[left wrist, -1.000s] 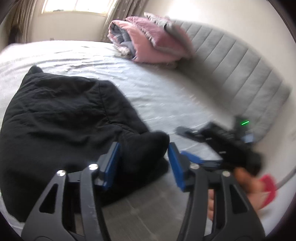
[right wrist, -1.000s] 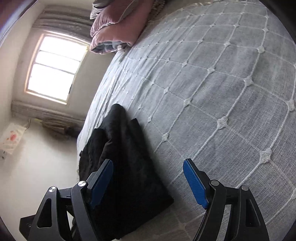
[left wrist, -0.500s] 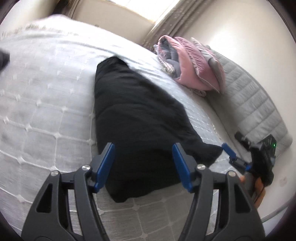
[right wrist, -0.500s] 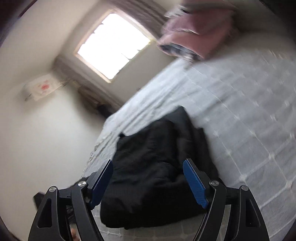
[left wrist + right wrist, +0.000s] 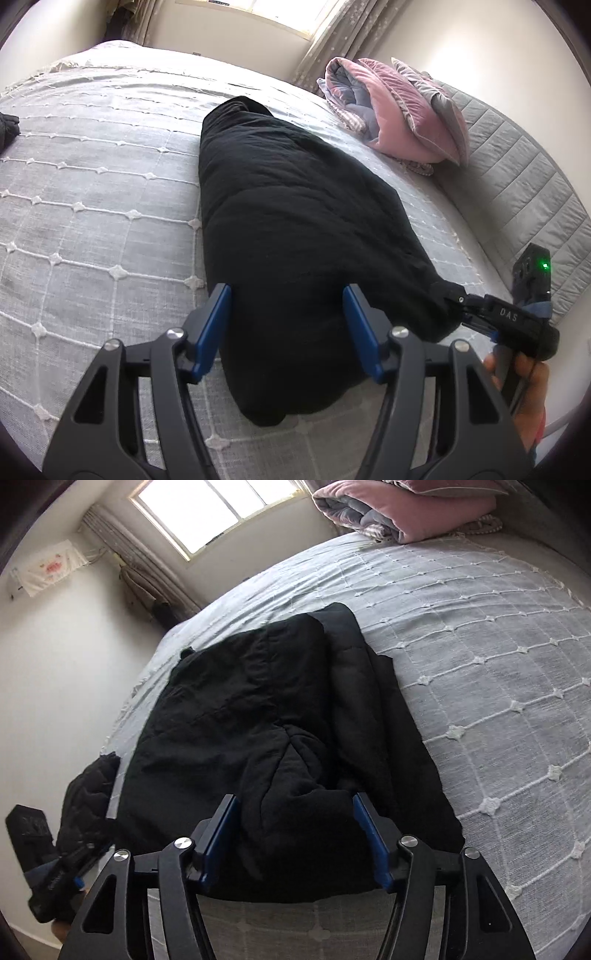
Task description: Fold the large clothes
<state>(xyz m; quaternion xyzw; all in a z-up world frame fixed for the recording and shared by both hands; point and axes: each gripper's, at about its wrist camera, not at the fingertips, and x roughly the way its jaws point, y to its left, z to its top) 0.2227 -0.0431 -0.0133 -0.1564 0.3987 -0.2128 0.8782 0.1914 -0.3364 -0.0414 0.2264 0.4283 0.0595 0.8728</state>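
A large black padded garment (image 5: 295,229) lies folded lengthwise on the grey quilted bed (image 5: 92,206). My left gripper (image 5: 286,332) is open, its blue pads straddling the garment's near end just above it. In the right wrist view the same garment (image 5: 266,716) lies bunched, one layer over another. My right gripper (image 5: 295,834) is open over its near edge, with fabric between the pads but not clamped. The right gripper also shows in the left wrist view (image 5: 509,321) at the garment's right corner.
A folded pink and grey quilt (image 5: 399,110) sits at the head of the bed by the grey padded headboard (image 5: 535,192). Another dark item (image 5: 7,125) lies at the bed's left edge. A window (image 5: 207,513) and curtains are beyond the bed.
Both grippers swung round from looking across the bed to the garment's near end. The garment now lies as a long narrow shape instead of spread wide. Both stayed open.
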